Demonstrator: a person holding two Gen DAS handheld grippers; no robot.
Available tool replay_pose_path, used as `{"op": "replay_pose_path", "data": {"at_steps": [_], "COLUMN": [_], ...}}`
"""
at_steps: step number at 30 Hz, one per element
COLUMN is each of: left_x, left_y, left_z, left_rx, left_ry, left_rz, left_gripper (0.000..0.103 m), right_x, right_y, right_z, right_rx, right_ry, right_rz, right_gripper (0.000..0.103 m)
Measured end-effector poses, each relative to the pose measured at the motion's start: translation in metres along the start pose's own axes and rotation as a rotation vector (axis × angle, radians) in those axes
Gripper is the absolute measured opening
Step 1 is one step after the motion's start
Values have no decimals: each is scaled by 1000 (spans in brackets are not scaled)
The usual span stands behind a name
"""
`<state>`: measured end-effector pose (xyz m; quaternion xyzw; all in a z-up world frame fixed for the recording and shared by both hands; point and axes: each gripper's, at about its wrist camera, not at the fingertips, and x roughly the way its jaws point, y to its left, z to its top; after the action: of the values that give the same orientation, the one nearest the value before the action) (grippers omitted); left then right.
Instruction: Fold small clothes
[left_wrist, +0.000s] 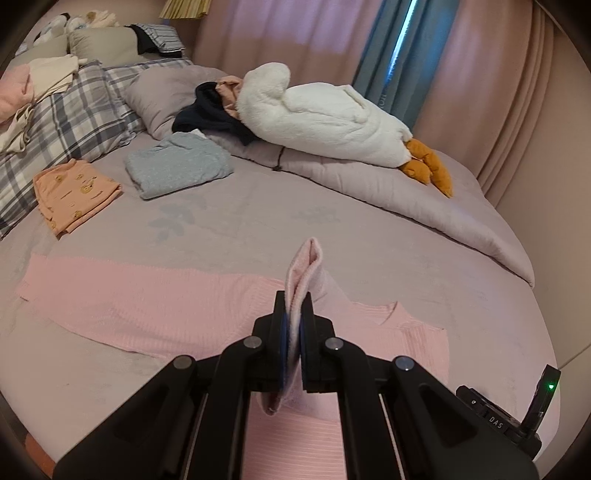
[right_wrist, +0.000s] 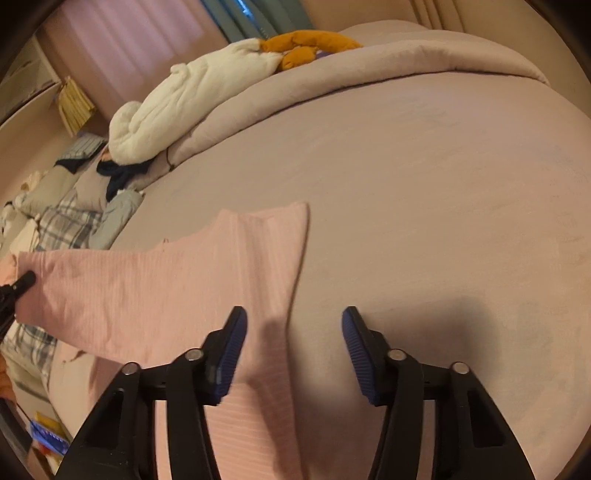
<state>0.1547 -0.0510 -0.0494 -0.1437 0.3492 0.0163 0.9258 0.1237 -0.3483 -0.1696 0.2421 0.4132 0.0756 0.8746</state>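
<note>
A pink ribbed garment (left_wrist: 147, 306) lies spread flat on the mauve bed sheet (left_wrist: 258, 221). My left gripper (left_wrist: 293, 299) is shut on a fold of its cloth, which stands up between the blue pads. In the right wrist view the same pink garment (right_wrist: 221, 266) stretches left to the left gripper's tip (right_wrist: 26, 278) at the picture's edge. My right gripper (right_wrist: 293, 317) is open just above the garment's right edge. Its left finger (right_wrist: 231, 343) is over the cloth and its right finger (right_wrist: 356, 343) over bare sheet, with nothing pinched.
A folded blue-grey garment (left_wrist: 177, 166) and a folded orange printed one (left_wrist: 77, 192) lie further back. A white plush goose (left_wrist: 325, 114) rests on a rolled duvet (left_wrist: 406, 199). Plaid pillows (left_wrist: 74, 114) and dark clothes (left_wrist: 210, 110) sit at the headboard end.
</note>
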Motion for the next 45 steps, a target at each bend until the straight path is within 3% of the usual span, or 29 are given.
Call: {"op": "replay_pose_path", "data": {"at_steps": [2, 5, 9, 16, 45], "left_x": [1, 3, 5, 12, 43], "left_y": [5, 9, 17, 32, 76], "left_z": [0, 1, 0, -6, -27], "left_rx": [-6, -5, -9, -11, -62], "left_ry": [10, 16, 24, 46, 145], "left_rz": [6, 22, 41, 80, 131], "left_gripper": [5, 5, 5, 5, 5], "right_x": [4, 8, 13, 23, 27], "right_y": [4, 10, 15, 20, 23], "right_z": [-1, -2, -5, -10, -10], "right_rx": [-10, -32, -46, -67, -93], "right_ry": [13, 26, 49, 89, 109], "right_rz": [-2, 3, 24, -13, -46], "right_gripper": [47, 35, 34, 34, 34]}}
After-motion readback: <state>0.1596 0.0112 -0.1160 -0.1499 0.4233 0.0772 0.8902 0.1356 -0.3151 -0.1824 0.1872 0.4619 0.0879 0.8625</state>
